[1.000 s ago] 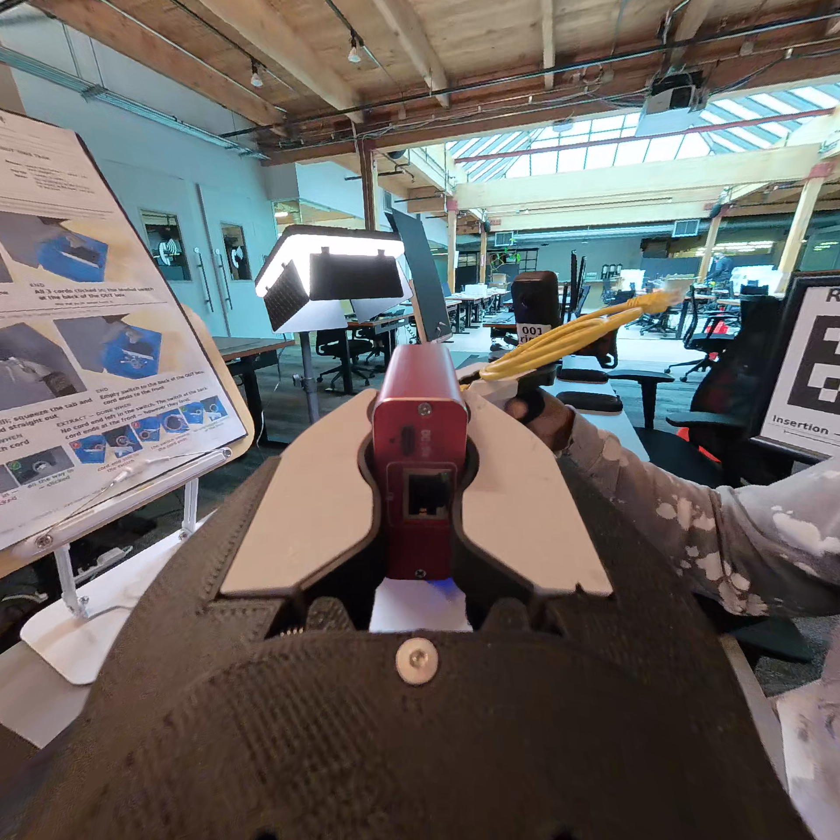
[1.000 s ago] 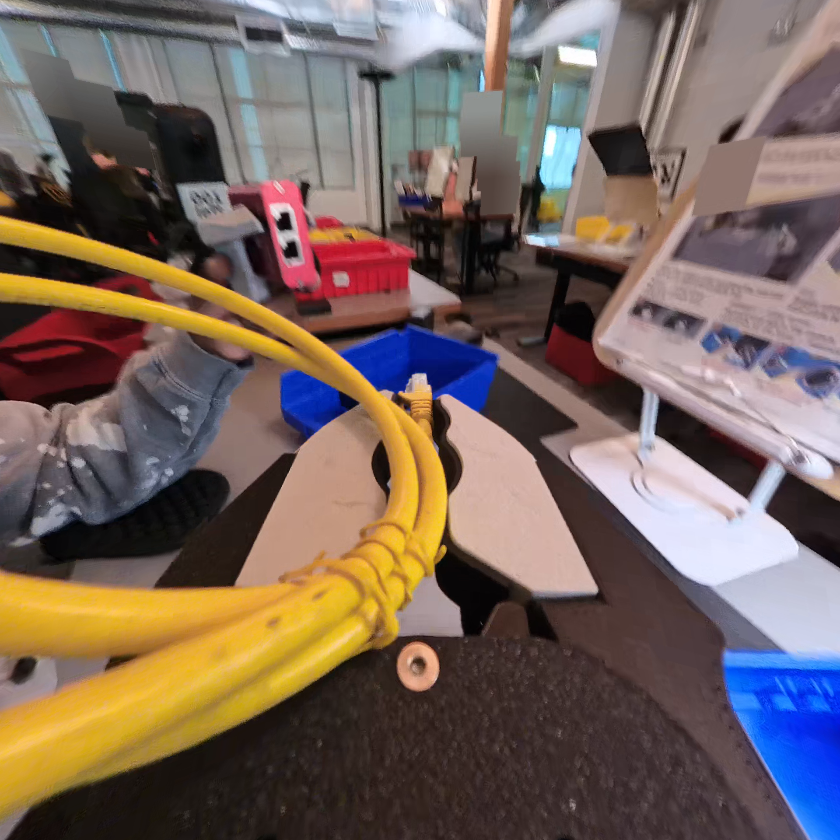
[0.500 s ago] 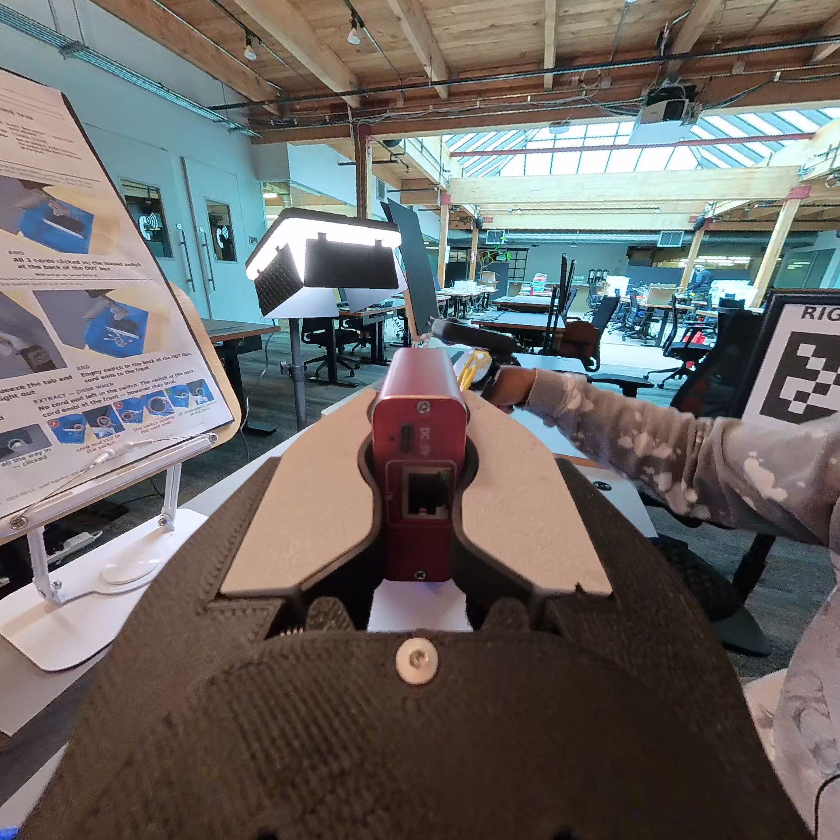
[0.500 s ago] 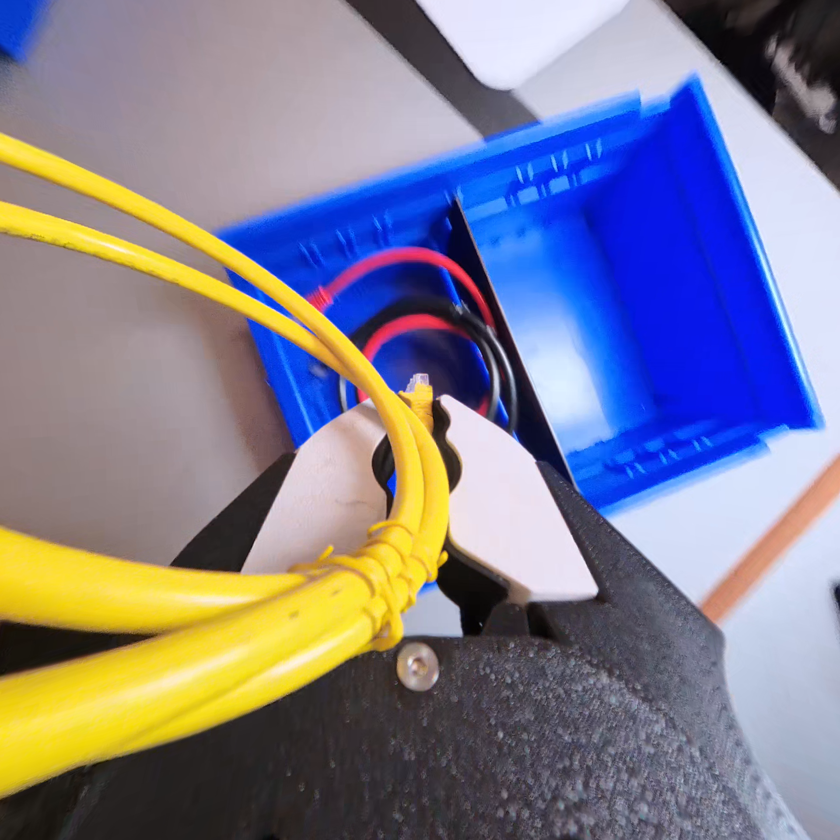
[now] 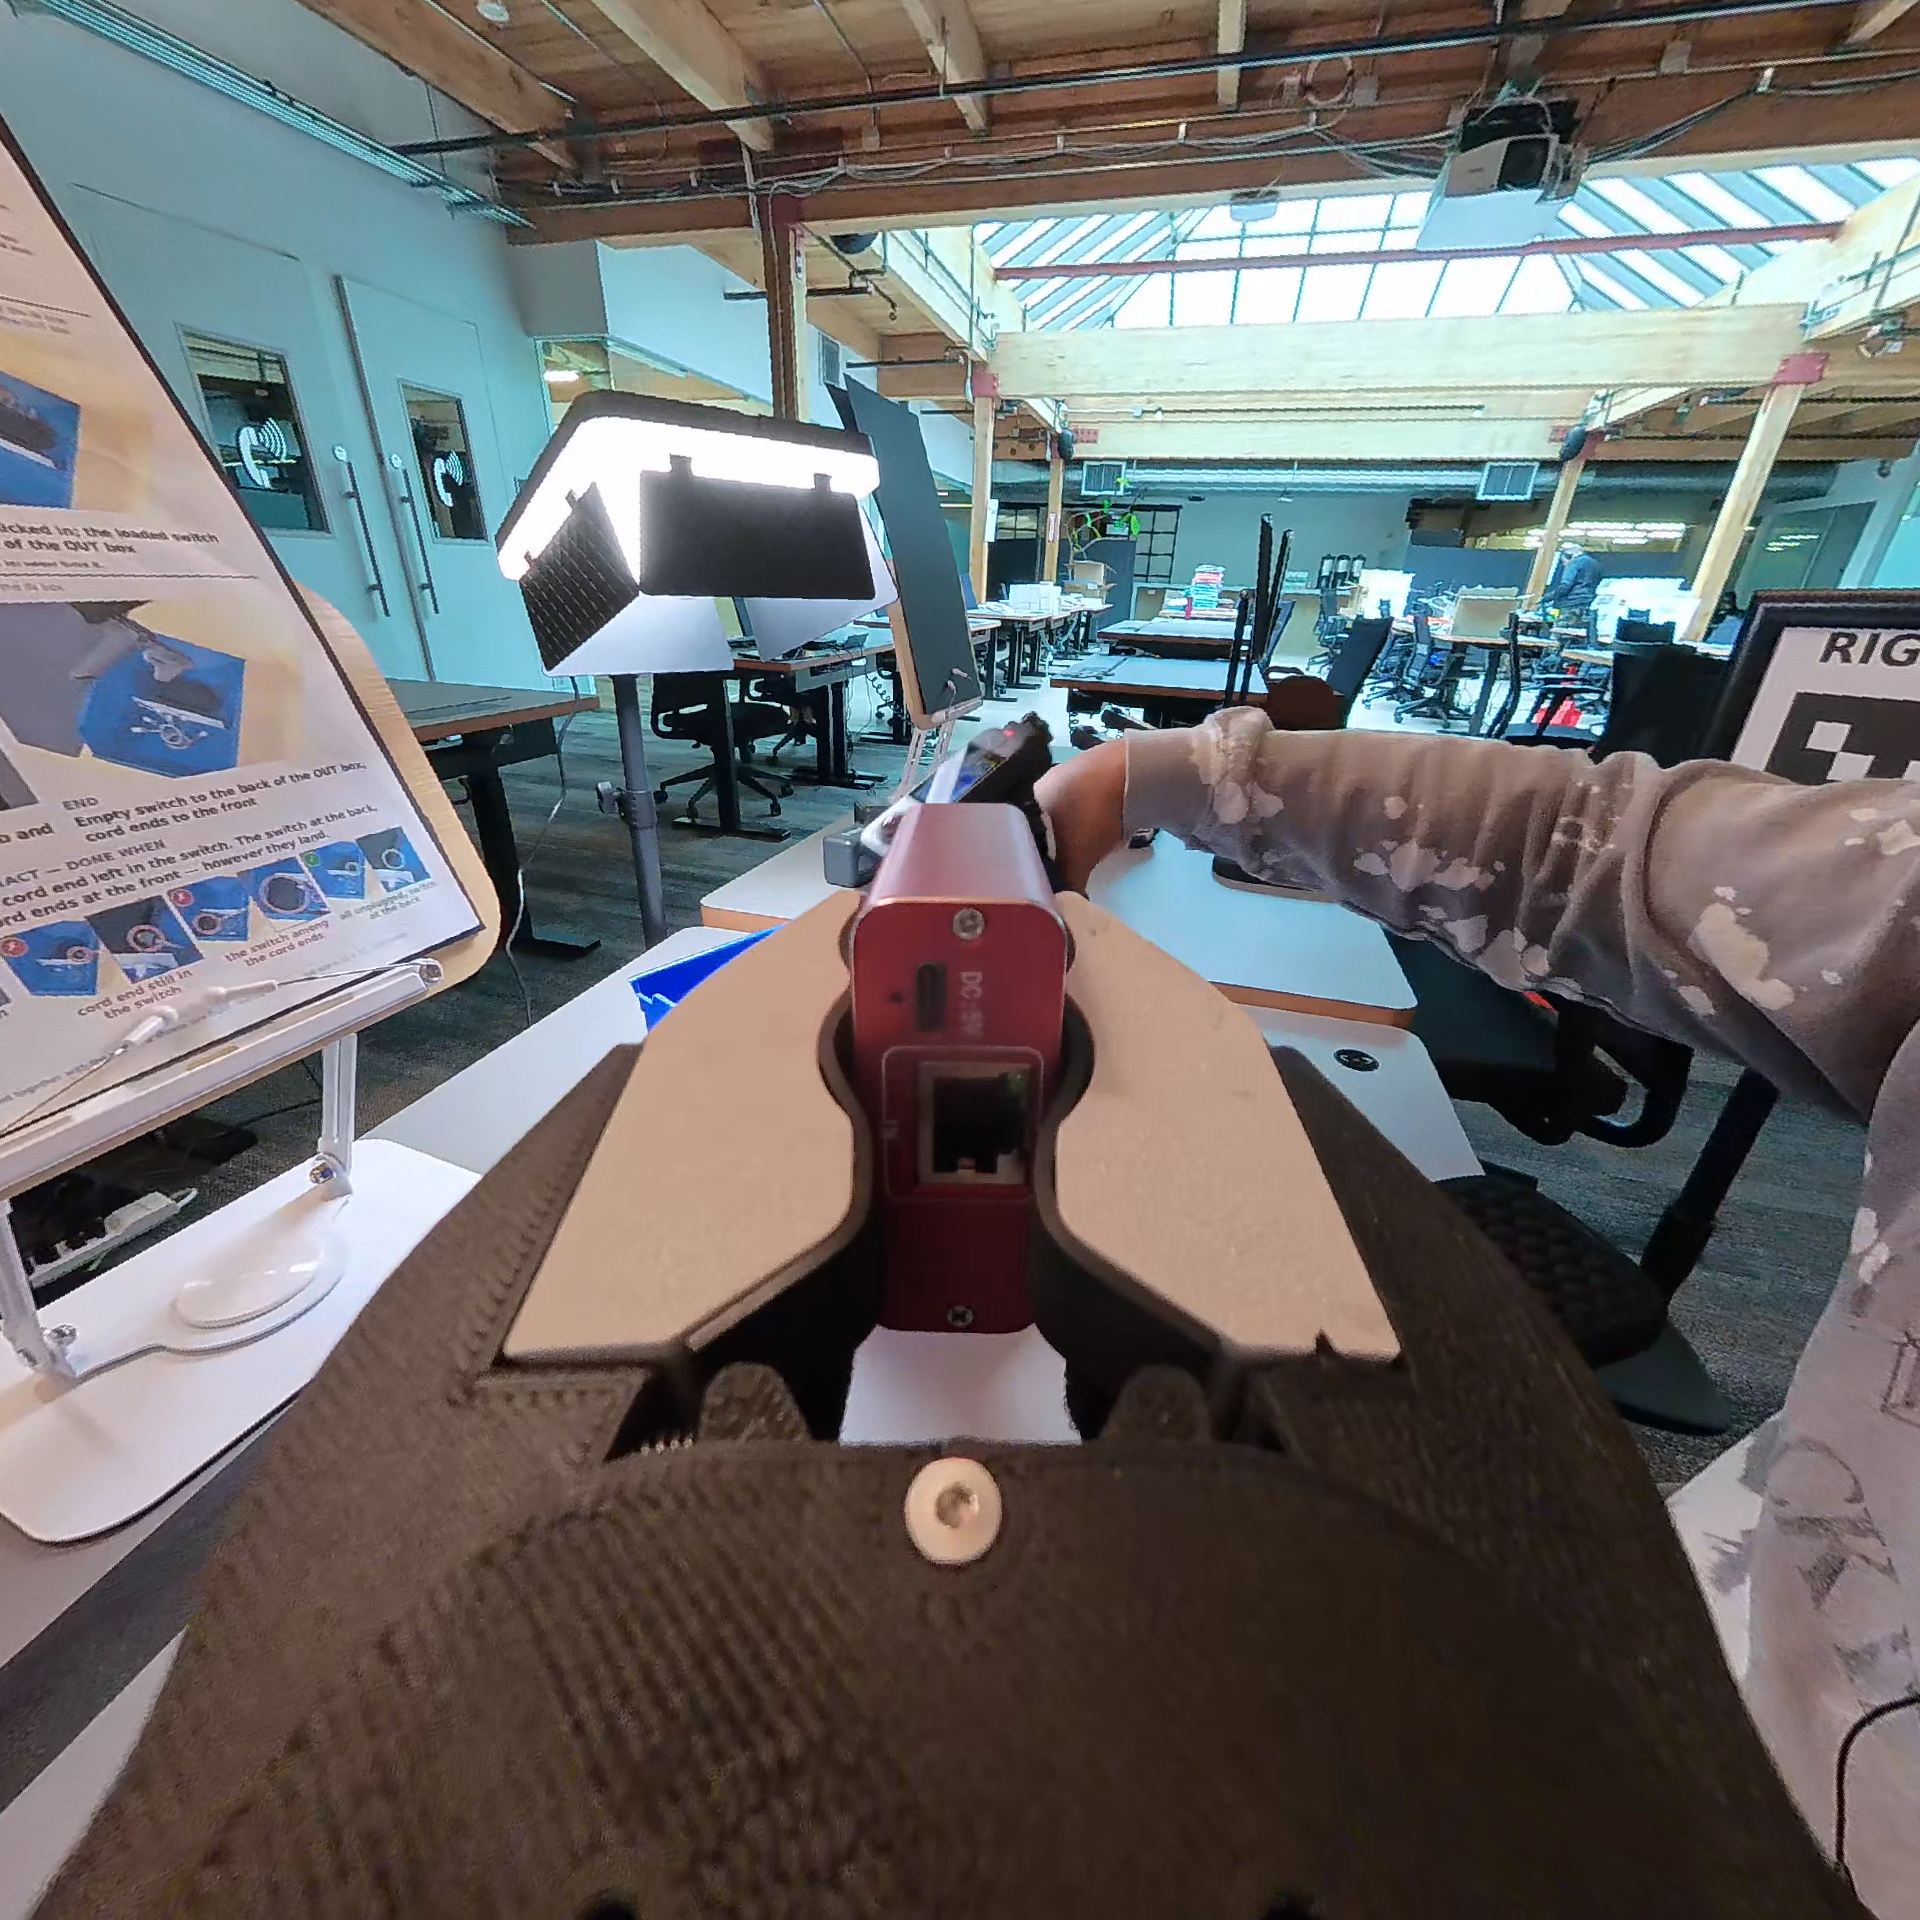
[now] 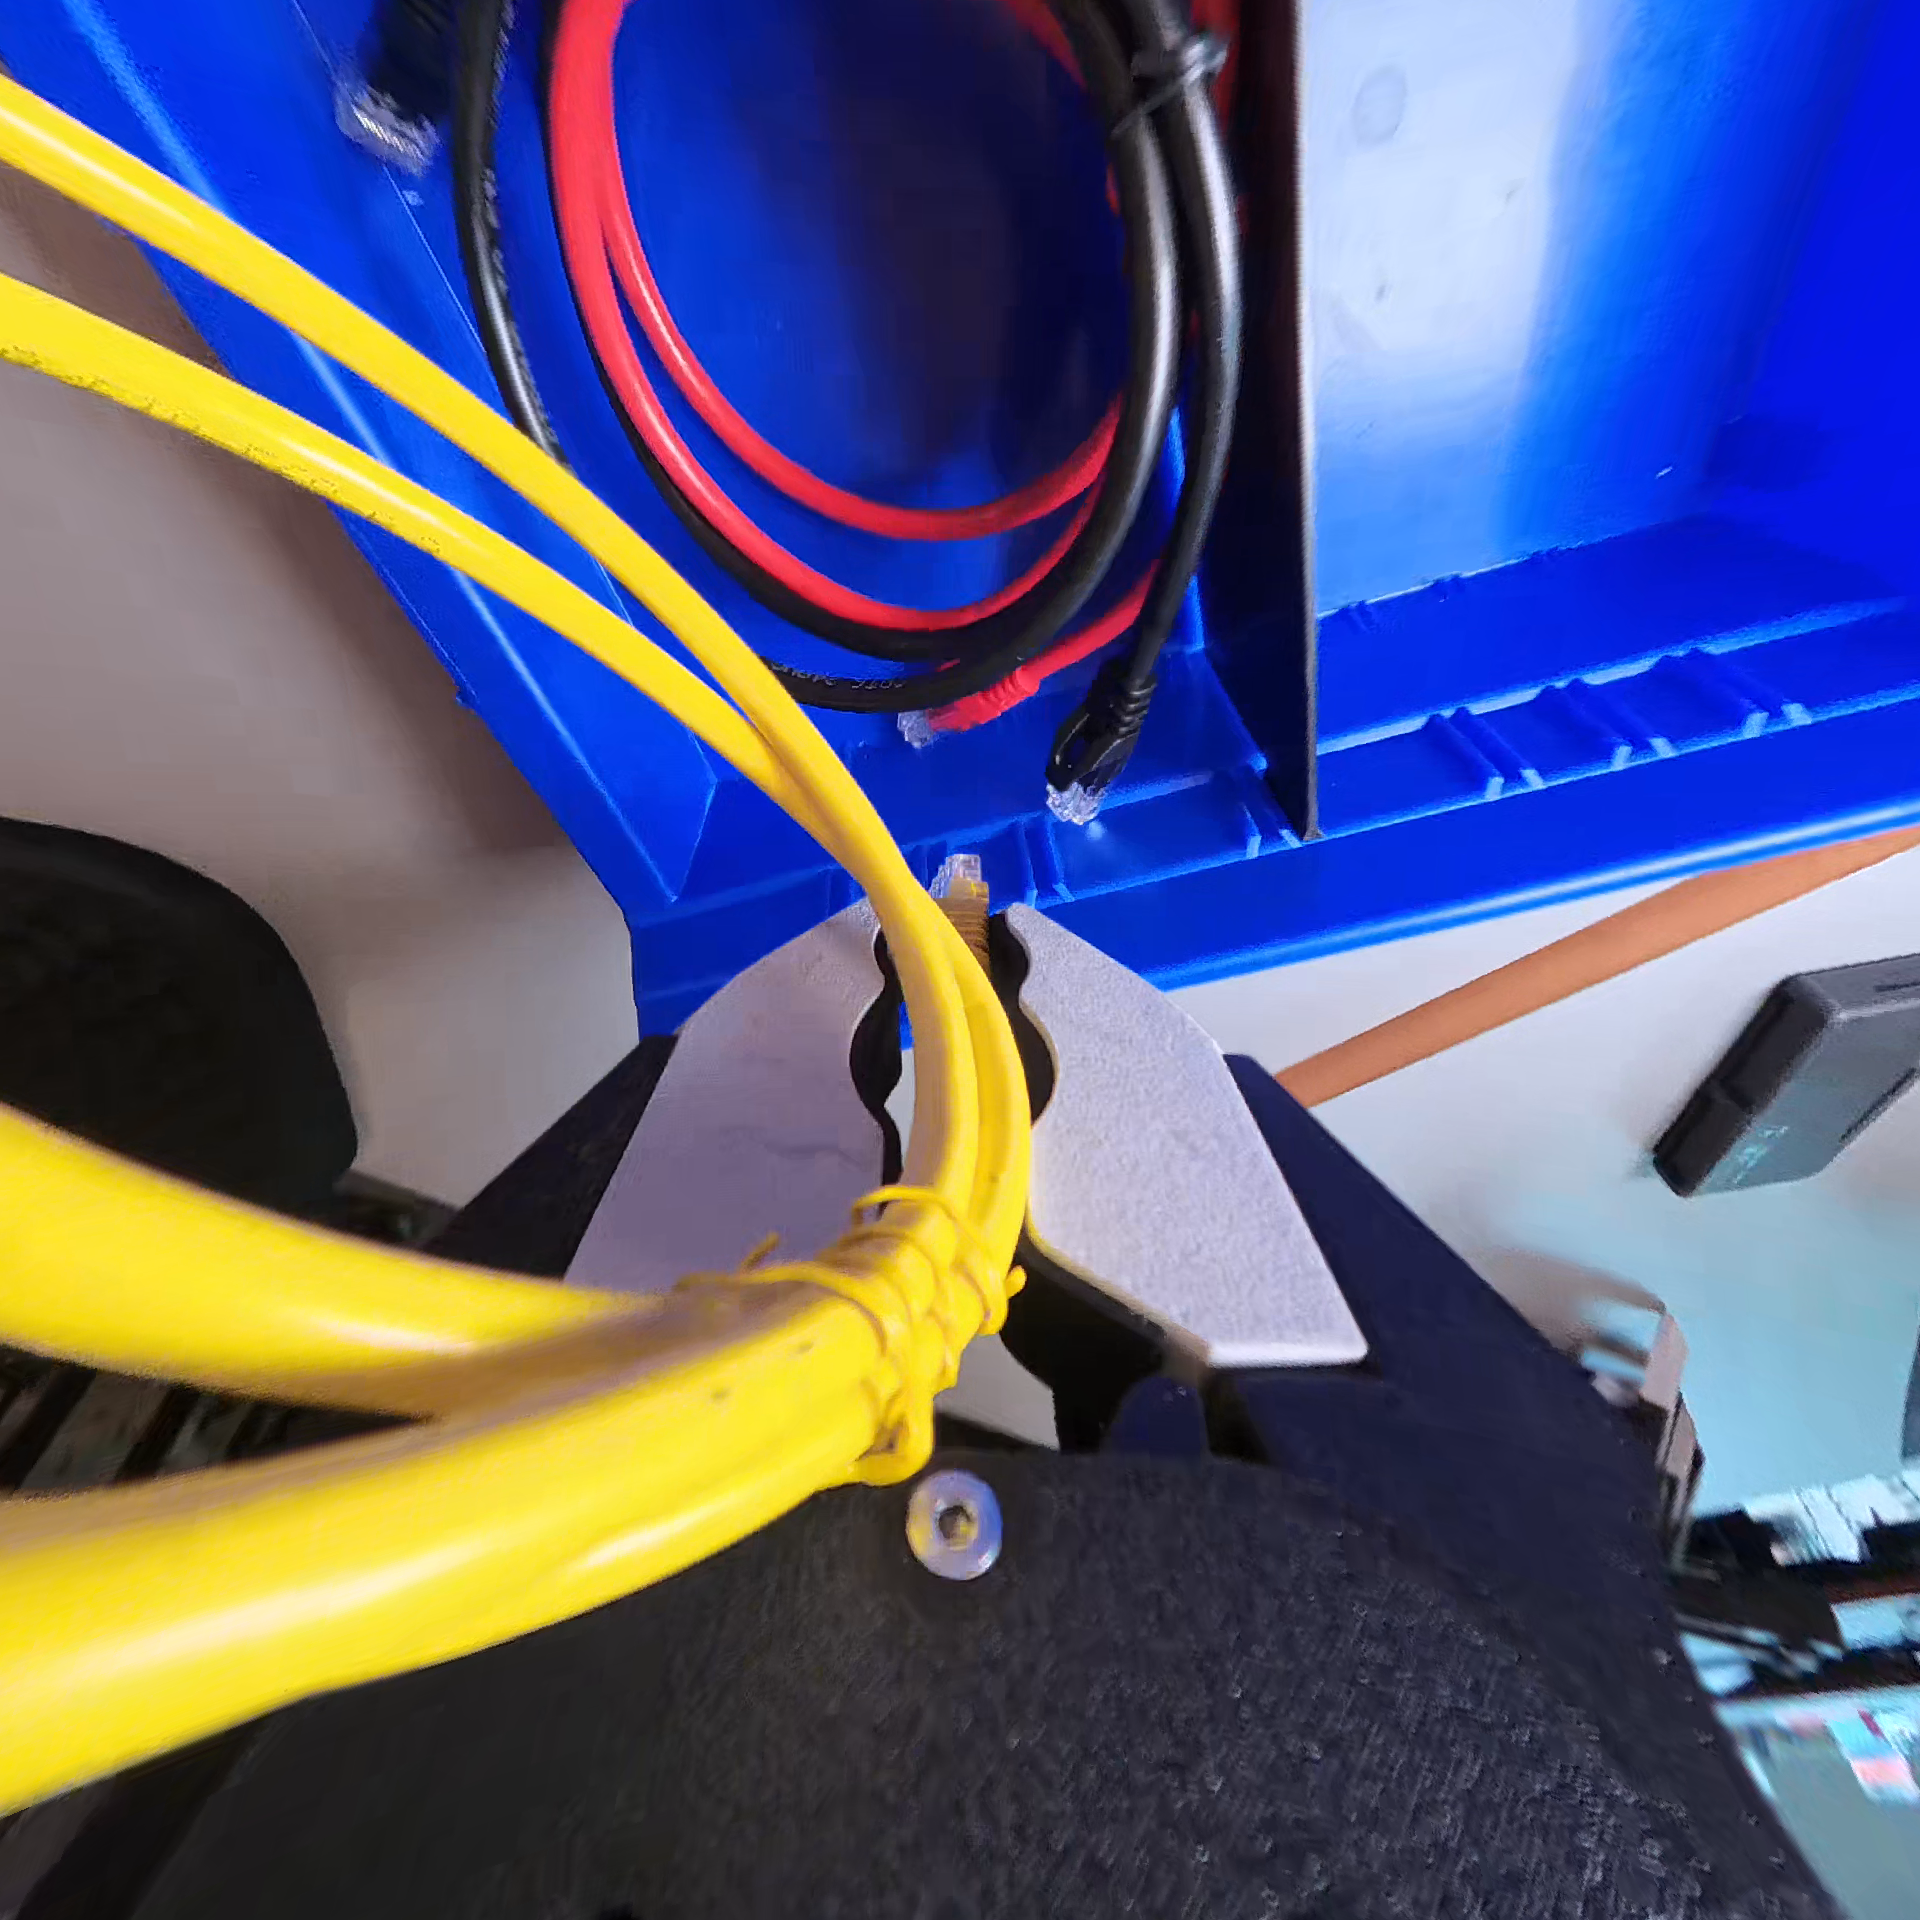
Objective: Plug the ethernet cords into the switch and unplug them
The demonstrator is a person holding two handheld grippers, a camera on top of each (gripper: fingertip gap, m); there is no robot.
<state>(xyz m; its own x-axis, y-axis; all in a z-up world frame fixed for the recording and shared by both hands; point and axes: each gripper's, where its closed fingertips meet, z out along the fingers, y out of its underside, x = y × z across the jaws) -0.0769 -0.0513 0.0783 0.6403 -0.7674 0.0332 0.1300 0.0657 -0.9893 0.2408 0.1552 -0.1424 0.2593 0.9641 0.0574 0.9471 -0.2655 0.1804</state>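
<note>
The left gripper (image 5: 956,1122) is clamping the red switch (image 5: 958,1049) between its two pale fingers, closed snugly on the body, with one empty port facing the camera. The right gripper (image 6: 951,935) is pinching the yellow ethernet cord (image 6: 966,1049) just behind its clear plug (image 6: 958,871), jaws nearly closed on it, while the tied coil of the same cord is draping across the gripper body and off to the left.

The likely trouble is in that coil: it is hanging heavy and to one side, so it may be tugging the plug askew in the jaws or dragging it out of a shallow grip as the person lowers it. If it is being set down, a loop could also snag on the wall of the blue bin (image 6: 1558,852) directly below, or tangle with the red cord (image 6: 727,416) and black cord (image 6: 1205,343) already coiled in the left compartment. The black divider (image 6: 1262,416) is standing between that compartment and the bare right one.

Beside the bin, a small dark box (image 6: 1808,1081) is lying on the table. In the left view, the person's sleeve (image 5: 1507,852) is reaching across beyond the switch. To the left an instruction board (image 5: 177,790) is leaning on its stand, and farther back a lit panel lamp (image 5: 696,530) is glowing on a pole.
</note>
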